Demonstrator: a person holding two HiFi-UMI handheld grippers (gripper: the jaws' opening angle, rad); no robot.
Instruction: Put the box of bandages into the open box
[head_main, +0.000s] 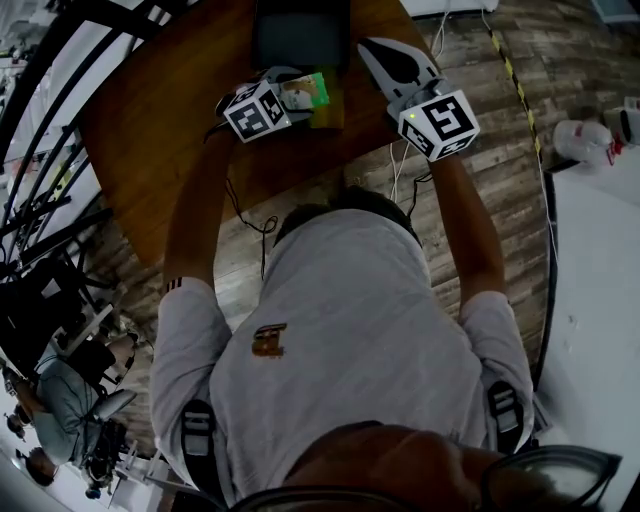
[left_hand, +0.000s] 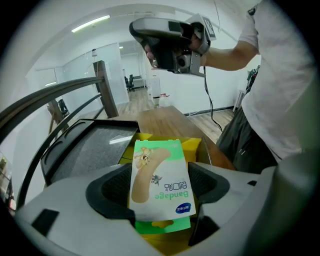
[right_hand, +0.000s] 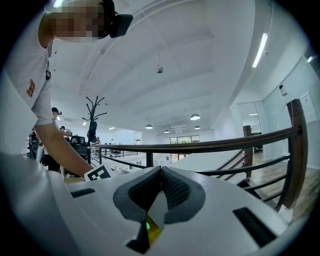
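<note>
The bandage box, green and white with a cartoon plaster printed on it, sits between the jaws of my left gripper, which is shut on it. Right under and beyond it lies the open yellow box, its inside facing up. In the head view the left gripper holds the bandage box over the yellow box on the wooden table. My right gripper hovers to the right of them, off the table top, its jaws pressed together on nothing.
A dark tray-like case lies at the table's far edge just behind the yellow box, also visible as a dark case left of it. A black railing runs past the table. Cables hang by the table's near edge.
</note>
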